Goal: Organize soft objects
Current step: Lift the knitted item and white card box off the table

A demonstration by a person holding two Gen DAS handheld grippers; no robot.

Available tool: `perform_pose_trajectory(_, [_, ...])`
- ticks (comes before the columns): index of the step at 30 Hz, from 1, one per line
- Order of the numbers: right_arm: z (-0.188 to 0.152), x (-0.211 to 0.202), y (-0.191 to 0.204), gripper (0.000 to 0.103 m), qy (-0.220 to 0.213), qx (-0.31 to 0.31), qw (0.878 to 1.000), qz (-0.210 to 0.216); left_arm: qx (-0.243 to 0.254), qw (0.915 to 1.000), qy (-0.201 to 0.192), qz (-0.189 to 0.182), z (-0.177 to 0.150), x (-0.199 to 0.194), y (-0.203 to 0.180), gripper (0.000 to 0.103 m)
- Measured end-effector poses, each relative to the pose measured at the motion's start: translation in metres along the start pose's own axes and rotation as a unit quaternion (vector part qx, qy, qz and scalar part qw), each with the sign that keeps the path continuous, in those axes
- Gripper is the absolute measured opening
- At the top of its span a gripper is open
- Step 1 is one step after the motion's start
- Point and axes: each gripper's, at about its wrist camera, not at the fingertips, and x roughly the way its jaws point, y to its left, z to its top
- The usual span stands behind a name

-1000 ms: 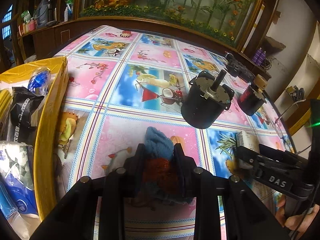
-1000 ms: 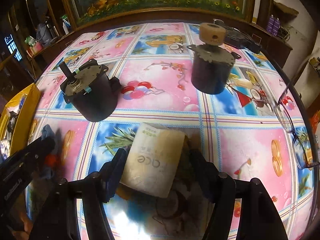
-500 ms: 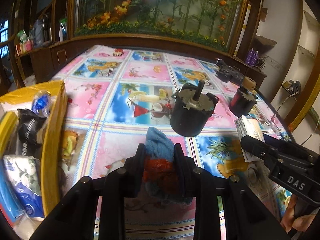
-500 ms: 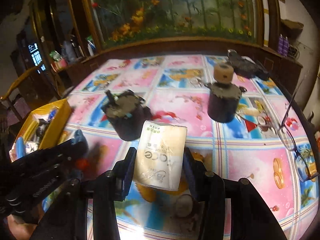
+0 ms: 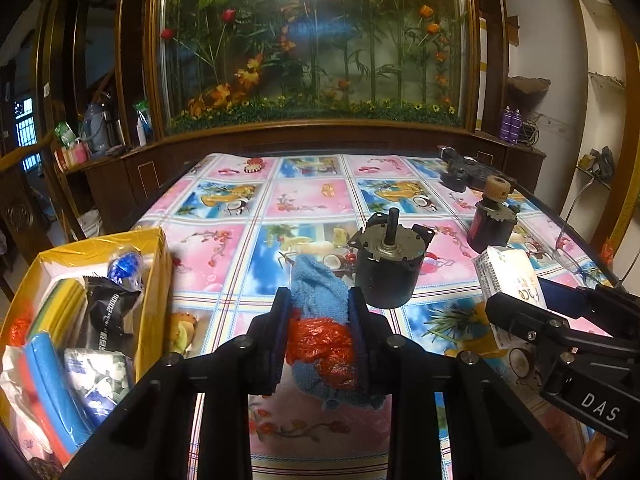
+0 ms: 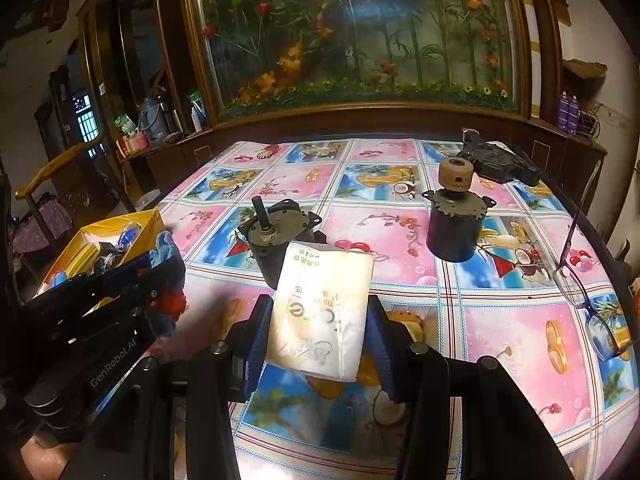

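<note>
Tissue pack (image 6: 320,312) now pinched in right claw (image 6: 318,328), lifted off table w/ left claw (image 5: 320,332) clamping blue cloth (image 5: 318,284); both ready for yellow box (image 5: 154,292), left of claws.

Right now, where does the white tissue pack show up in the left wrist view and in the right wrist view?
Left wrist view: the tissue pack sits at the right edge, held in the right hand-held gripper.
Right wrist view: it fills the lower centre, clamped between that gripper's blue pads.
Shared landmark: the dark motor with the bare shaft, just behind the pack in both views.
</note>
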Motion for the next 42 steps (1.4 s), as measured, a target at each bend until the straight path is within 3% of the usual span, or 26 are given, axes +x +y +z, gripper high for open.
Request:
perform_pose_trajectory(17, [-0.003, -0.006, 0.003, 0.050, -0.015, -0.006, 1.000, 0.004, 0.010, 0.9997, -0.015, 0.016, -0.001, -0.006, -0.003, 0.027])
perform_pose_trajectory(29, [-0.002, -0.018, 0.014, 0.050, -0.049, -0.021, 0.999, 0.002, 0.013, 0.9984, -0.049, 0.024, 0.001, -0.020, -0.005, 0.027])
perform_pose_trajectory(35, [-0.002, -0.027, 0.014, 0.050, -0.073, -0.020, 0.997, 0.007, -0.001, 0.9953, -0.091, 0.035, 0.003, -0.038, 0.002, 0.027])
perform_pose_trajectory(42, [-0.002, -0.040, 0.030, 0.050, -0.109, -0.043, 0.993, 0.012, -0.021, 0.9857, -0.159, 0.051, 0.004, -0.068, 0.012, 0.027])
